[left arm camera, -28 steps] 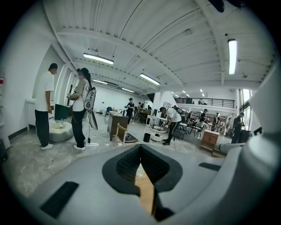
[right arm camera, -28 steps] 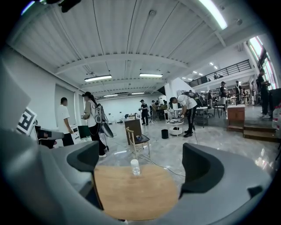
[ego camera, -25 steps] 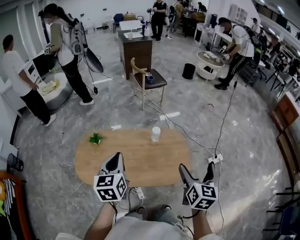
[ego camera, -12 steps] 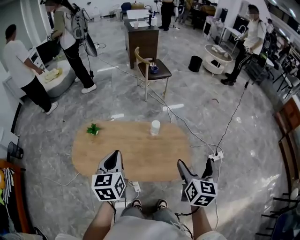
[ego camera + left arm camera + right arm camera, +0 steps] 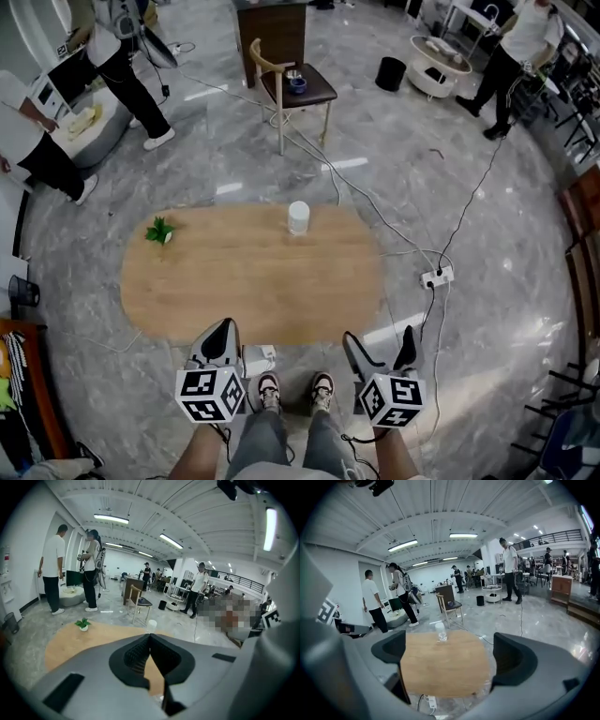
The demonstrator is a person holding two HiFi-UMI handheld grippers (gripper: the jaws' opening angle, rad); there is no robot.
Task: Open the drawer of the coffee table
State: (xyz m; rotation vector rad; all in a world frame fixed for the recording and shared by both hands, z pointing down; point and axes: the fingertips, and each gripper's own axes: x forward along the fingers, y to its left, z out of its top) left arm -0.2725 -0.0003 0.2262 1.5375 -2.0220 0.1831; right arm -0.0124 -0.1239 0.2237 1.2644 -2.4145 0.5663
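Left tongs point(image 5: 221, 330) clenched and empty, right tongs point(image 5: 379, 339) released, both at the near edge of the oval worktop point(image 5: 253, 281); potted plant point(image 5: 159, 230) and white cup point(image 5: 298, 217) along its far edge.

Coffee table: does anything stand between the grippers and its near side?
Nothing visible does. The left gripper and right gripper hover at the near edge of the coffee table; the plant and cup stand on its far side. No drawer shows.

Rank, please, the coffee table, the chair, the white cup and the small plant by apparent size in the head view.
Coffee table
Chair, farther off
White cup and small plant: too alike to rank
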